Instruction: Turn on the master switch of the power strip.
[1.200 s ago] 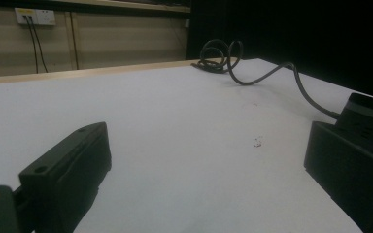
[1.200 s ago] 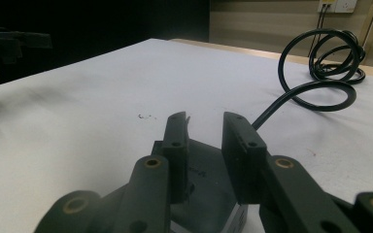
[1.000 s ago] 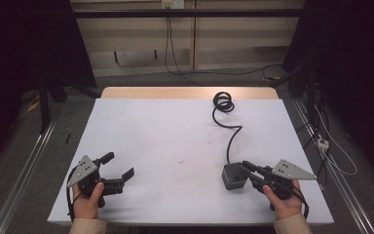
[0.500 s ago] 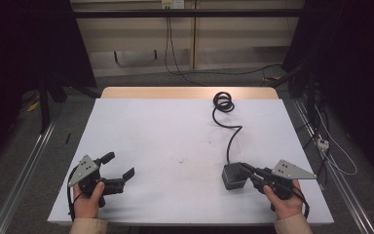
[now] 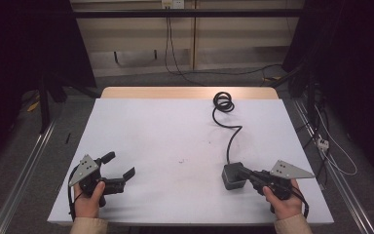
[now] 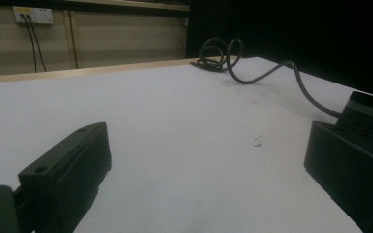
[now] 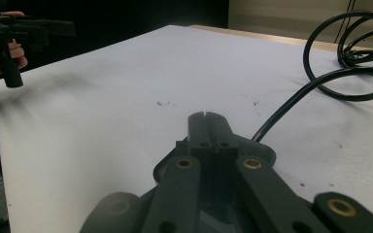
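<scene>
One dark grey power adapter [image 5: 233, 175] sits near the right front edge of the white bench [image 5: 175, 131], its black cable [image 5: 231, 131] snaking away to a coil near the far edge. It looks like a squat block with rounded corners. From the high view the right gripper [image 5: 246, 173] meets its near side; the right gripper view shows those fingers [image 7: 209, 131] pressed together, having just been closing, resting against the adapter's top. The left gripper [image 5: 119, 168] is held near the left front corner, fingers spread wide with bare bench between them.
</scene>
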Tool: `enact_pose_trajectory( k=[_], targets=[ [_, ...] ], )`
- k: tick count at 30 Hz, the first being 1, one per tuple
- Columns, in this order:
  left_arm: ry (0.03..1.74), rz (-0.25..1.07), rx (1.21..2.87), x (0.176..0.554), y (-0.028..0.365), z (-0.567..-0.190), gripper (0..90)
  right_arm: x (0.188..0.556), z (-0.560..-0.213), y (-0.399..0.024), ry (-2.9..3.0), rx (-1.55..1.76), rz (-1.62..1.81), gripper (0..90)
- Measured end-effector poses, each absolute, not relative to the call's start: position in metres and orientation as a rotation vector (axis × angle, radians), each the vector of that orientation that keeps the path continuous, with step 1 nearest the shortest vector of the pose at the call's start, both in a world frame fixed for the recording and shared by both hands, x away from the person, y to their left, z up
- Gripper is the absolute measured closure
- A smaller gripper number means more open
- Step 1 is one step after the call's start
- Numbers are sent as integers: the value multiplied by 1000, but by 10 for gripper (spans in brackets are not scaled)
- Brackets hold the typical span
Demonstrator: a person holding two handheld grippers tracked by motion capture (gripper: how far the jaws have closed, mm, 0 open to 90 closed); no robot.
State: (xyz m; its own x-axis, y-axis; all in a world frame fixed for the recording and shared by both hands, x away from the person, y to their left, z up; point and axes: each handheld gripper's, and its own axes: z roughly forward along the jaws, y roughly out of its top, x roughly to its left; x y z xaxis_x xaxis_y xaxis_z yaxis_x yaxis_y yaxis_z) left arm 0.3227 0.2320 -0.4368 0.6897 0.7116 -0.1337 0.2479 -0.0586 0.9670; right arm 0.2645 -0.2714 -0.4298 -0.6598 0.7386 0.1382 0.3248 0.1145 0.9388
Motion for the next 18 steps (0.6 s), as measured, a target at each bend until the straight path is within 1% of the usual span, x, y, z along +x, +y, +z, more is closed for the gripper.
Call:
enact_pose_trajectory(
  k=[18],
  targets=[
    [794, 450, 1632, 323, 231, -437, 27, 266, -433, -269, 2075, 1007, 1535, 900]
  ],
)
